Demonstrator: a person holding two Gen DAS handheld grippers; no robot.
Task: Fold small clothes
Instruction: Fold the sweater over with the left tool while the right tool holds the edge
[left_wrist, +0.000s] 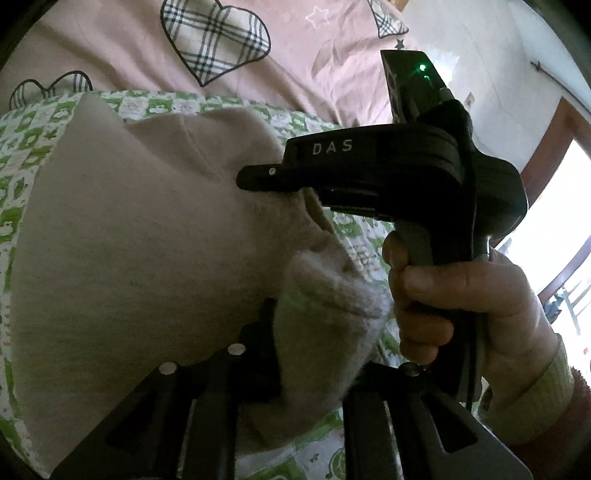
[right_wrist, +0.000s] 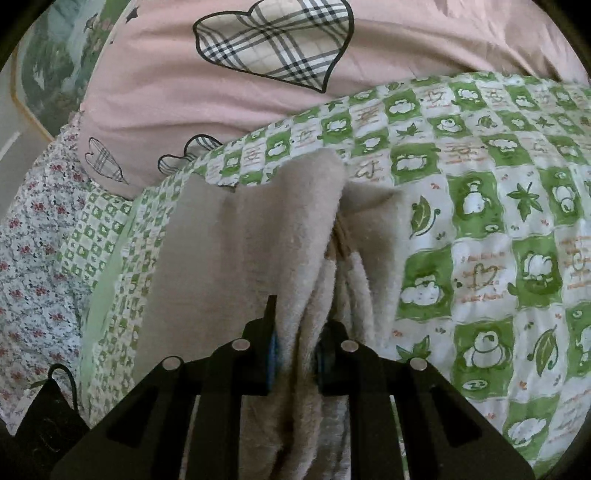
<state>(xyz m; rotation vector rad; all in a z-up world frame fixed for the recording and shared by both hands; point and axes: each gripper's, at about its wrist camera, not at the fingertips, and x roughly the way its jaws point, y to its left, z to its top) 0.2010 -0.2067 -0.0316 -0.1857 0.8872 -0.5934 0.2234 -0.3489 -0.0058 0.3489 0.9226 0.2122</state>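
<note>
A beige fleece garment lies on a green-and-white checked quilt. In the left wrist view my left gripper has a bunched fold of its fluffy edge filling the narrow gap between the jaws. The right gripper, held by a hand, reaches in from the right onto the garment's upper edge. In the right wrist view my right gripper is shut on a thick gathered fold of the beige garment, which rises in ridges ahead of the blue pads.
A pink duvet with plaid hearts lies behind the checked quilt. A floral sheet borders the quilt on the left. A white wall and a brown door frame stand at the right of the left wrist view.
</note>
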